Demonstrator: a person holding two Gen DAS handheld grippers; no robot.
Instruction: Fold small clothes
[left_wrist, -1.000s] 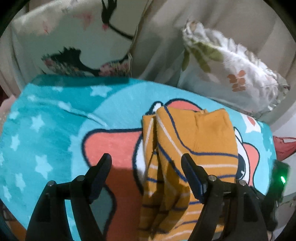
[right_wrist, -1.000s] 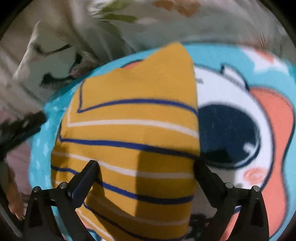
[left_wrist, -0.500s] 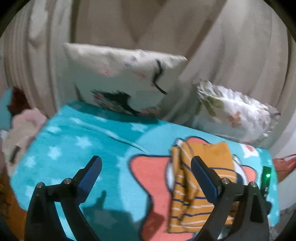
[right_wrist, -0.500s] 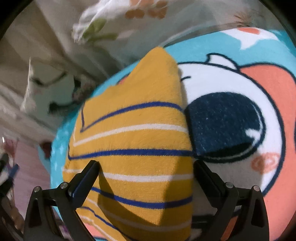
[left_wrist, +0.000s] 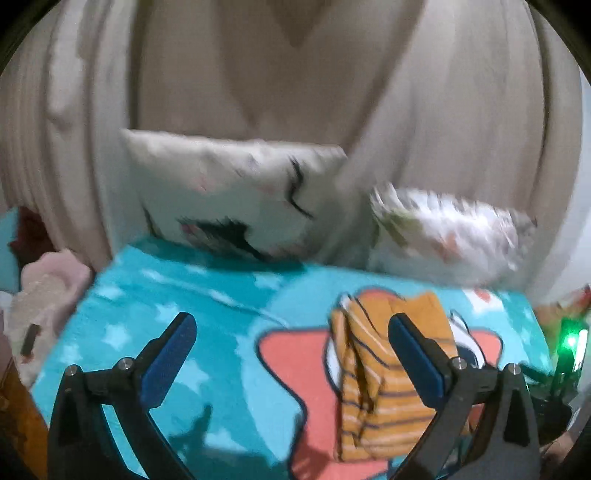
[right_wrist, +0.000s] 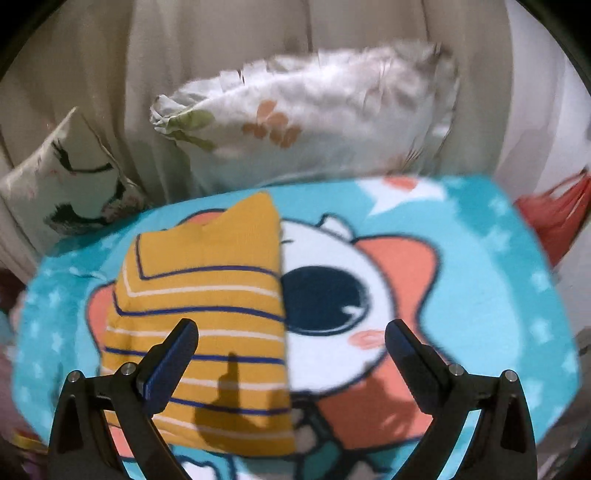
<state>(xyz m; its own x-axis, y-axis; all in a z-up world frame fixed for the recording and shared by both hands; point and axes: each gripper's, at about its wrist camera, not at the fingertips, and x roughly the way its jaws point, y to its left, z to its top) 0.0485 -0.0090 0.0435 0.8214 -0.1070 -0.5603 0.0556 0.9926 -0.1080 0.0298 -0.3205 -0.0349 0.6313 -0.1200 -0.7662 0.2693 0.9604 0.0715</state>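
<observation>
A folded mustard-yellow garment (right_wrist: 207, 317) with navy and white stripes lies flat on a turquoise cartoon blanket (right_wrist: 491, 306). In the left wrist view the same garment (left_wrist: 373, 380) shows its stacked folded edges, lying behind my right-hand finger. My left gripper (left_wrist: 291, 328) hovers above the blanket with its jaws still opening and nothing between them. My right gripper (right_wrist: 291, 334) is held above the garment's right edge, jaws wide apart and empty. Neither gripper touches the cloth.
A crane-print cushion (left_wrist: 236, 199) and a floral pillow (right_wrist: 317, 122) lean against beige curtains (left_wrist: 295, 74) behind the blanket. Pink cloth (left_wrist: 44, 295) lies off the blanket's left edge. A device with a green light (left_wrist: 570, 341) sits at the right.
Both grippers have lifted up and back from the folded garment, which looks smaller now. The left jaws have spread wider. The garment stays flat where it was.
</observation>
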